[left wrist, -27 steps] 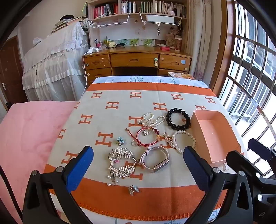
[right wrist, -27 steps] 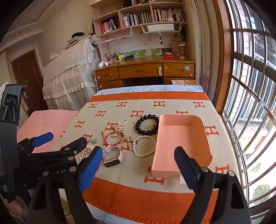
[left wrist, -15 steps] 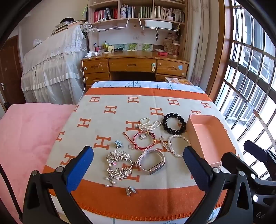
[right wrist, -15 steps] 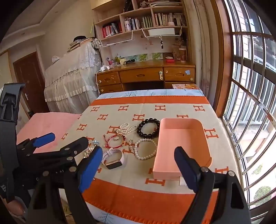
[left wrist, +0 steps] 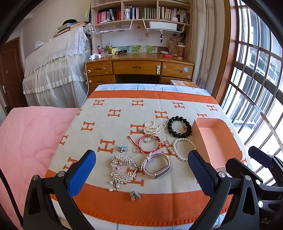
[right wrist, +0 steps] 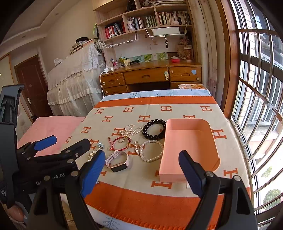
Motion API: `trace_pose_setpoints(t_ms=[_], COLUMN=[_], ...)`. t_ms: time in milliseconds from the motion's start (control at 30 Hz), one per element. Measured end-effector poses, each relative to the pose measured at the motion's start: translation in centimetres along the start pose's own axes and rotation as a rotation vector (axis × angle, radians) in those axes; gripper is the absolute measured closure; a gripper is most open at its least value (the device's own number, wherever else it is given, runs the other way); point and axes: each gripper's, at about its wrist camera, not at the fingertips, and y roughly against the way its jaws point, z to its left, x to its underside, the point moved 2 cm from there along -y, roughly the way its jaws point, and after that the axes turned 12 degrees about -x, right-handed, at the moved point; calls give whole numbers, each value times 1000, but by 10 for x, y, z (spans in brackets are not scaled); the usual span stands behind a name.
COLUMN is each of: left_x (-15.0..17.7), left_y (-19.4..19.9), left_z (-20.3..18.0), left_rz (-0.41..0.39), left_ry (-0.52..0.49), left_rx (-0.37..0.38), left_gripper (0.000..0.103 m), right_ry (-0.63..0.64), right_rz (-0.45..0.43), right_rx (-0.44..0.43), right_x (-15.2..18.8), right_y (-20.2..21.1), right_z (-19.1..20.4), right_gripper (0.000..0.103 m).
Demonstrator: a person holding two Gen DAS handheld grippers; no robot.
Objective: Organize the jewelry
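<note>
Between the spread left claw (left wrist: 141, 173) fingers: pink-strapped rectangular smartwatch (left wrist: 156, 165), long axis crosswise, on the H-patterned orange blanket (left wrist: 123, 109). Right claw (right wrist: 139, 169) also apart (farther off), nearer the empty pink cardboard box (right wrist: 190, 139).

A bedroom is seen in daylight. A wooden desk (left wrist: 139, 68) with drawers is set against the far wall, and open bookshelves (left wrist: 141, 12) filled with books are mounted above it. To the left, a large piece of furniture is draped in a white lace cover (left wrist: 56, 70), with a dark wooden door (right wrist: 32, 88) beside it. A curved window (right wrist: 256, 109) with metal bars is framed in wood on the right, with pale curtains (left wrist: 203, 44) hung next to it. A bed is covered by an orange-and-cream blanket (left wrist: 123, 109) and a pink quilt (left wrist: 30, 138).
</note>
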Motion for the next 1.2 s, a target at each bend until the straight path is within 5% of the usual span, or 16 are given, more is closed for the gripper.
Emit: trace_pose_setpoints(t_ms=[1200], left_x=[3], left_y=[-11], left_z=[-1], left_rz=[31], left_ry=[-17], left_rx=[-20], left_gripper=[1], right_ry=[-34], right_rz=[9], right_rx=[-21], right_x=[5], right_y=[-3], right_z=[-7], right_gripper=[17])
